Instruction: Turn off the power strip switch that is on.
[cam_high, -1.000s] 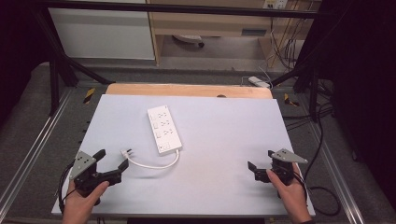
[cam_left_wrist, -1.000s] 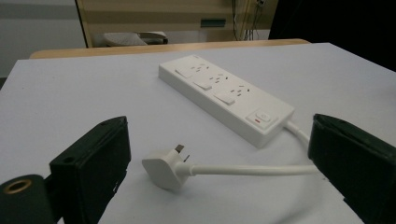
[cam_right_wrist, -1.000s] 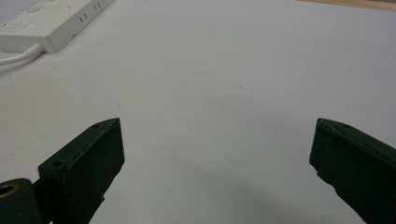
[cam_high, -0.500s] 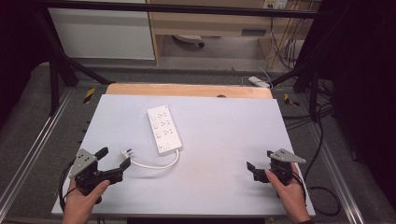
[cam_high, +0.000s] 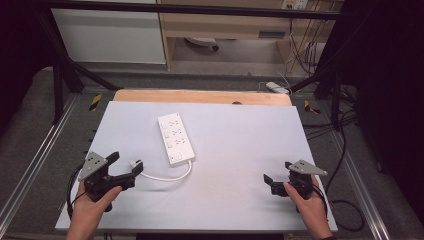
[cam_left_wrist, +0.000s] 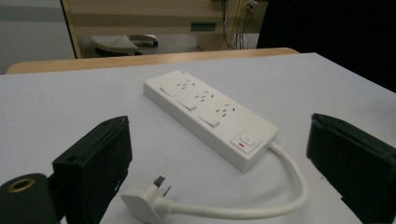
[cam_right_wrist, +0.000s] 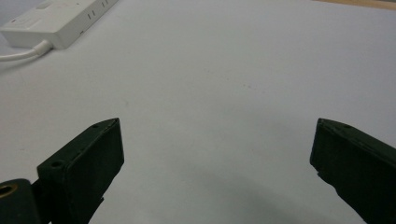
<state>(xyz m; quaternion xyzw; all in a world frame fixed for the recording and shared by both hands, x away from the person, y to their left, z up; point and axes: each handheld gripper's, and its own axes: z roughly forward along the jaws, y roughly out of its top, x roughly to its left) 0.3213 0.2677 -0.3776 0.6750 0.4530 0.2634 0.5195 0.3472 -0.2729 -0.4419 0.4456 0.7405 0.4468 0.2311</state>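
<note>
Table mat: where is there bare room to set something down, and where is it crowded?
Bare: the mat right of the power strip, out to the right edge and down to the right tongs. Also the far left corner, behind the strip. Crowded: near left, where cord, plug and the open left tongs meet.

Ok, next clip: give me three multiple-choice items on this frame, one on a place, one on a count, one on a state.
1. Where does the plug lie?
A. between the left gripper's jaws
B. beside the right gripper
C. in a socket

2. How many socket groups does the power strip have?
A. two
B. three
C. five

3. How do the right gripper's jaws stand?
A. shut on the cable
B. shut on nothing
C. open, over bare tabletop

Answers: 1 A, the left gripper view has it just ahead between the jaws. 2 B, three hole groups show. 3 C, a wide gap over the white tabletop.
</note>
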